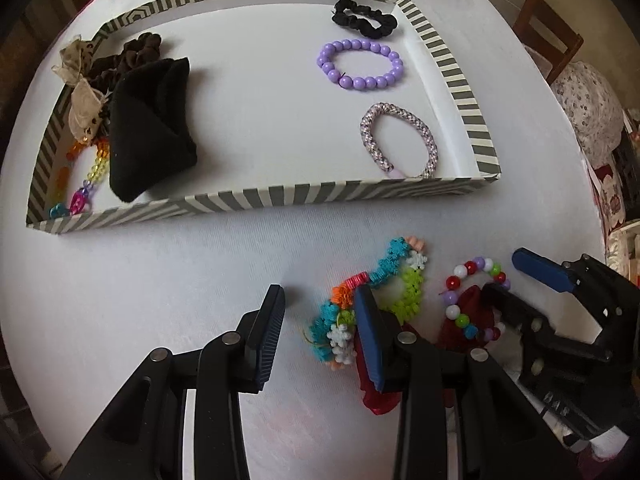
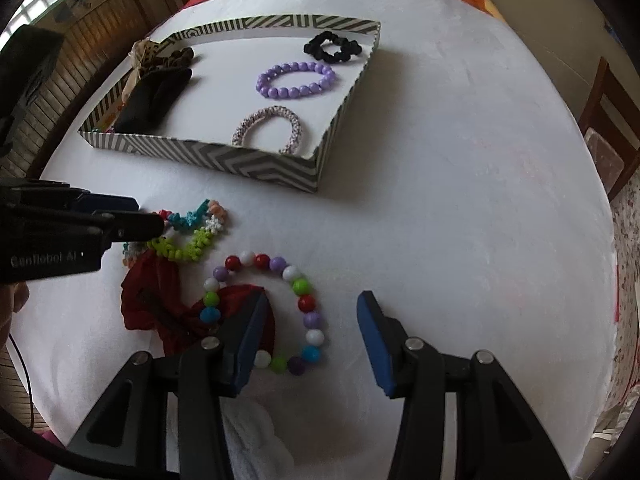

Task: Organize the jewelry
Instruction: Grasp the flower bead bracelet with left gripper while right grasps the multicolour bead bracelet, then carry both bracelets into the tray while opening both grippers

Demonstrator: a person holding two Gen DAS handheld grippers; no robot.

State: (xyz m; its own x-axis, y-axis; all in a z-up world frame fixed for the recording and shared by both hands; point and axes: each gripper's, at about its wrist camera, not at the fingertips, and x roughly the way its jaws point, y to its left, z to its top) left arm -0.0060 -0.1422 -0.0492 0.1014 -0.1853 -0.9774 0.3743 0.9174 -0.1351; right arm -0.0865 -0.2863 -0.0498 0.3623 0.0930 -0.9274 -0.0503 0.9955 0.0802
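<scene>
A striped tray holds a purple bead bracelet, a braided bracelet, a black scrunchie, black cloth and other pieces. On the table in front lie a colourful snowflake bracelet, a multicolour bead bracelet and a red scrunchie. My left gripper is open, its right finger on the snowflake bracelet. My right gripper is open over the bead bracelet.
The table has a white cloth. A wooden chair stands at the right. The right gripper shows in the left wrist view, and the left gripper in the right wrist view.
</scene>
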